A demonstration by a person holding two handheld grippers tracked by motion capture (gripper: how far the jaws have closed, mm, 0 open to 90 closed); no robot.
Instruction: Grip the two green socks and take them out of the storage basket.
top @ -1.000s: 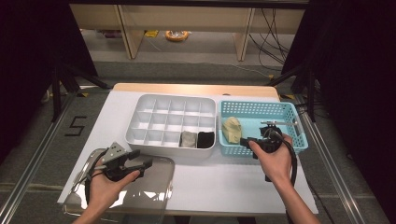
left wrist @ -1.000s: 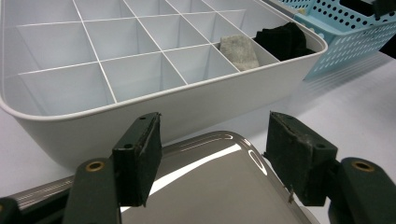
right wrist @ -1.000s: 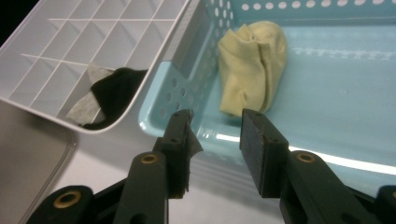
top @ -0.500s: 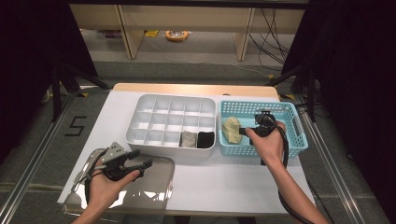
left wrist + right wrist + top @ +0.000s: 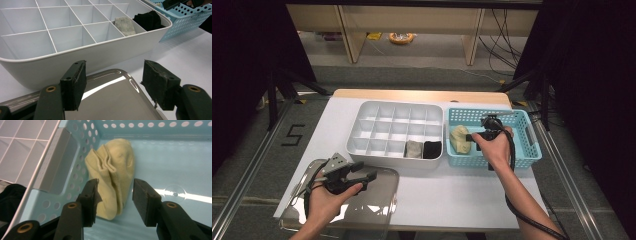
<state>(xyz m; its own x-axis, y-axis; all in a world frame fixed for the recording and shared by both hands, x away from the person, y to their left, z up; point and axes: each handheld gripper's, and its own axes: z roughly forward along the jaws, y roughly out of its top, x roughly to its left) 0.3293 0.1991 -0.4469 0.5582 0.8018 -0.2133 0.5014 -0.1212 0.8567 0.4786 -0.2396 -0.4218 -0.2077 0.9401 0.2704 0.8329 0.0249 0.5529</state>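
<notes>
While our right gripper [image 5: 115, 202] hung in the blue basket [image 5: 524, 127], its jaws had just been opening, straddling the yellow sock [image 5: 112, 175]. Left gripper [image 5: 115, 87] sat over the clear lid [image 5: 107, 100], jaws apart, empty.

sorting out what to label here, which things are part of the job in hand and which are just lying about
In the job:
- yellow sock in the blue basket
- right hand-held gripper, jaws just opening, either side of the sock, not gripping
- white divided tray holding a grey sock and a black sock

Lying about:
- clear lid under the left hand-held gripper
- orange-rimmed object on the floor
</notes>
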